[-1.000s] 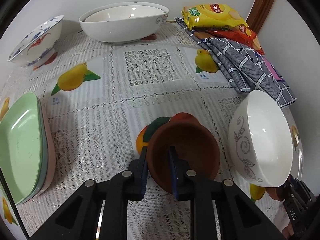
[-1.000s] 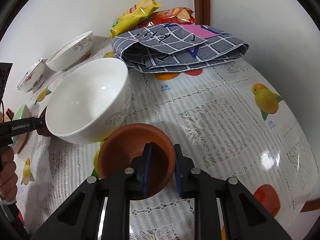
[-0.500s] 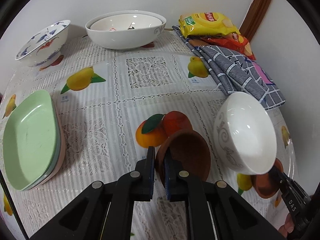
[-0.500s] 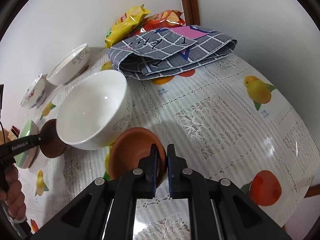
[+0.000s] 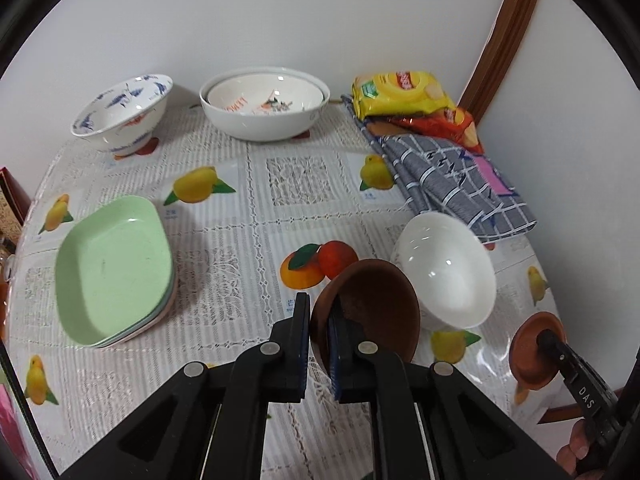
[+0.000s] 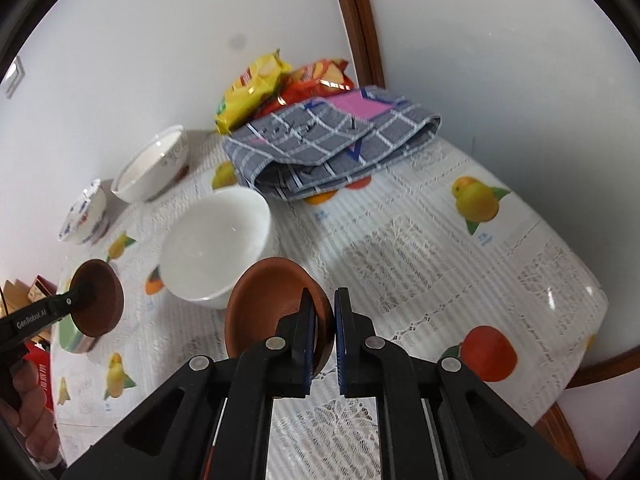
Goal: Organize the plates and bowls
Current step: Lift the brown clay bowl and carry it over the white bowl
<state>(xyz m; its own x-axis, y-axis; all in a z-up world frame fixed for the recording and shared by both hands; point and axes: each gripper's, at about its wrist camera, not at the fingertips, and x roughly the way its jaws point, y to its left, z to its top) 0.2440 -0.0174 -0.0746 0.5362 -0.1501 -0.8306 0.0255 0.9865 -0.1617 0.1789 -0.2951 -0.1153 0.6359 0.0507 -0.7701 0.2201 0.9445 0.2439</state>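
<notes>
Both small brown clay bowls had come up off the fruit-print tablecloth (image 5: 248,216) since the earlier frames, each pinched by its rim. Left gripper (image 5: 319,344): jaws narrow, clamped on the wall of the darker brown clay bowl (image 5: 372,308), which hung tilted just ahead of the pads, mouth facing back towards the camera. Right gripper (image 6: 323,336): jaws likewise narrow, gripping the rim of the lighter terracotta bowl (image 6: 268,308), tilted and hanging to the left of the pads. Plain white ceramic bowl (image 5: 448,276) sat on the cloth just beyond and to the right of the left jaws, between the two held bowls. Stack of pale green plastic plates (image 5: 112,264) lay well to the left of those jaws. Judgement: the step in hand is nesting one brown bowl into the other. Rim-only grips allow swing, so level one bowl first, lower it onto the cloth, then bring the second down centred above it before releasing. Keep both clear of the white bowl; contact could tip it.
</notes>
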